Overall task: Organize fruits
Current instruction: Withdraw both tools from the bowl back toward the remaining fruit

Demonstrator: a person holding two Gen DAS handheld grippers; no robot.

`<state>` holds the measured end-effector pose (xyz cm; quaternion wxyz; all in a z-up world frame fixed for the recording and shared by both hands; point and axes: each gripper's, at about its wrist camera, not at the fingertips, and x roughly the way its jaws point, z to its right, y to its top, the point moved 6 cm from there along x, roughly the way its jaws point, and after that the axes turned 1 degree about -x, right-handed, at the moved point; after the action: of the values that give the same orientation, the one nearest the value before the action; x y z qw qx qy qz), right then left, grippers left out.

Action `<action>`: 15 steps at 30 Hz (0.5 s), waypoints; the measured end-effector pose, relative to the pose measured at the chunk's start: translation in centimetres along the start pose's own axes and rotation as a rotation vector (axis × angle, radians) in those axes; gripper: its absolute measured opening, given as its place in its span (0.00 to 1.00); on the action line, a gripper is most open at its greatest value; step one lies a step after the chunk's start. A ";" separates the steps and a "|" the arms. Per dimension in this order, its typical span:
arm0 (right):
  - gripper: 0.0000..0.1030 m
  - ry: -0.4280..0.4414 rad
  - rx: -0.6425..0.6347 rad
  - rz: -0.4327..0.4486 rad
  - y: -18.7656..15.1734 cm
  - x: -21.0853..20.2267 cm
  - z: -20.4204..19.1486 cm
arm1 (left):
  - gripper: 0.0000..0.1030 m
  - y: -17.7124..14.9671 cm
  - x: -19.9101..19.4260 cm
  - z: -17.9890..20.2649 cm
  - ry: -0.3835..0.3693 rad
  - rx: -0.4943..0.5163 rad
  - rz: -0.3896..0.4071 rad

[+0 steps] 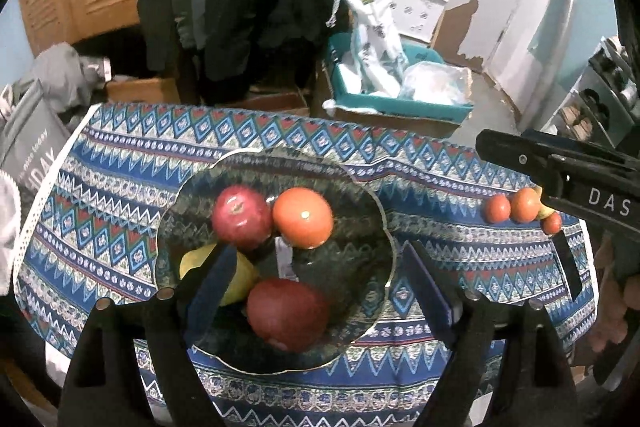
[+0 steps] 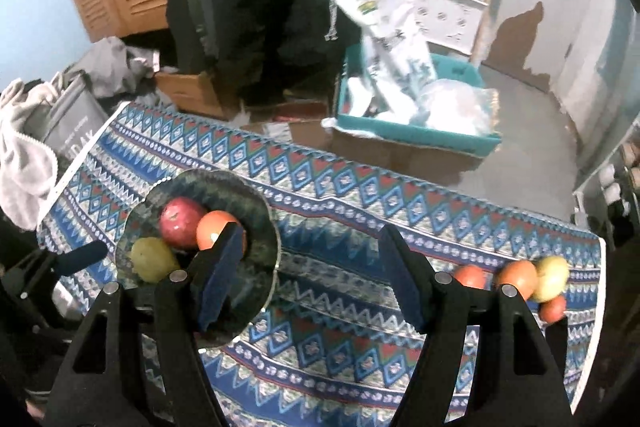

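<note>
Fruits are split between two places: four sit in the glass bowl (image 1: 372,211) on the patterned bench (image 1: 440,267), and four lie loose near the bench's right edge. In our bowl we count a red apple (image 1: 241,217) touching an orange fruit (image 1: 303,217), a yellow fruit (image 1: 240,277) partly behind a finger, and a second red apple (image 1: 287,313) nearest us. The loose group (image 2: 520,283) is three small orange-red fruits and one yellowish one, huddled together, well apart from the bowl.

Our left gripper (image 1: 320,291) hovers over the bowl with its fingers spread wide and empty. Our right gripper (image 2: 312,275) hangs above bare cloth between bowl and loose fruits, fingers likewise apart, holding nothing.

We judge the job about half done: four fruits gathered, four left to carry over.
</note>
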<state>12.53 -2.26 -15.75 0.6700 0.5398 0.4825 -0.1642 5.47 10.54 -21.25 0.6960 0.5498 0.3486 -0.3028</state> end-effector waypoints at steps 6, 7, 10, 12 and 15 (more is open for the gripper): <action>0.69 -0.056 0.017 0.022 -0.2 -2.1 2.0 | 0.84 0.5 -1.3 2.3 -0.008 0.045 0.023; 0.69 -0.060 0.022 0.026 -0.2 -2.4 2.3 | 0.84 0.6 -1.5 2.6 -0.009 0.049 0.026; 0.69 -0.085 0.029 0.046 -0.4 -3.5 3.3 | 0.84 1.0 -2.2 3.6 -0.015 0.062 0.041; 0.69 -0.104 0.029 0.059 -0.5 -4.2 3.9 | 0.85 1.2 -2.8 4.3 -0.017 0.072 0.054; 0.71 -0.118 0.037 0.073 -0.7 -5.1 4.9 | 0.87 1.6 -3.4 5.2 -0.020 0.082 0.069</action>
<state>11.81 -8.35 -12.20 0.6927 0.5586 0.4191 -0.1802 5.58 5.97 -16.76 0.6865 0.5865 0.3098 -0.2979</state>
